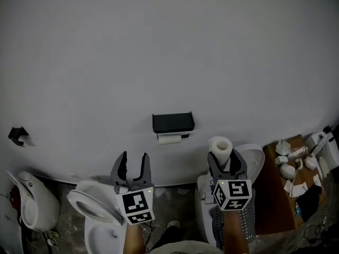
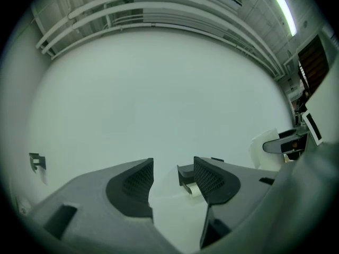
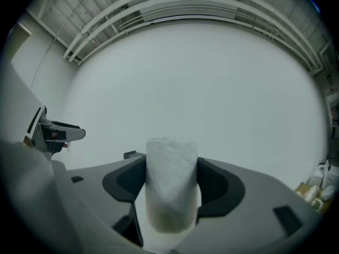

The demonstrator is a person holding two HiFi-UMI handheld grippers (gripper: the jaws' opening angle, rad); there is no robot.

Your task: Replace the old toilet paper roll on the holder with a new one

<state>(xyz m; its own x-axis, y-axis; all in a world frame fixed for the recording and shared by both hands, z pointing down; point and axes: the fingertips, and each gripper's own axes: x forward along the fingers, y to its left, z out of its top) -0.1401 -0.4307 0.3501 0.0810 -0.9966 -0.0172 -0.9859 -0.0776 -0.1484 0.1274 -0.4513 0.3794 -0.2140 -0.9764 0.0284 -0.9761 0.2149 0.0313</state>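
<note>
Wall: a plain white wall (image 1: 169, 46), dimly lit, fills most of the head view.
Floor: a strip of rough grey floor (image 1: 177, 197) shows well below the holder, between two white toilets.
Holder: a black box-shaped holder (image 1: 172, 122) is fixed to the wall near the middle of the head view.
Old roll: a thin old roll (image 1: 169, 139) hangs just under the holder, touching it.
New roll: a full white new roll (image 1: 220, 148) stands upright below and to the right of the holder, well apart from it.
Right gripper: the right gripper (image 3: 171, 165) has its two jaws pressed on opposite sides of the new roll.
Left gripper: the left gripper (image 2: 174, 165) is below and to the left of the holder. Its jaws are wide apart and grip nothing; the holder and old roll show far off through the gap.
Head view only: a left toilet (image 1: 92, 208) sits below and left of the holder. A right toilet (image 1: 257, 160) sits below and right of it, partly behind the right gripper. A brown wooden stand (image 1: 273, 194) with small white items is far to the right.
Head and left gripper views: a small black bracket (image 1: 18, 135) is on the wall, far left of the holder.
Gripper views only: ceiling pipes (image 3: 185, 7) and a tube light (image 2: 284, 12) show high above the holder. Each view catches the other gripper at its edge.
</note>
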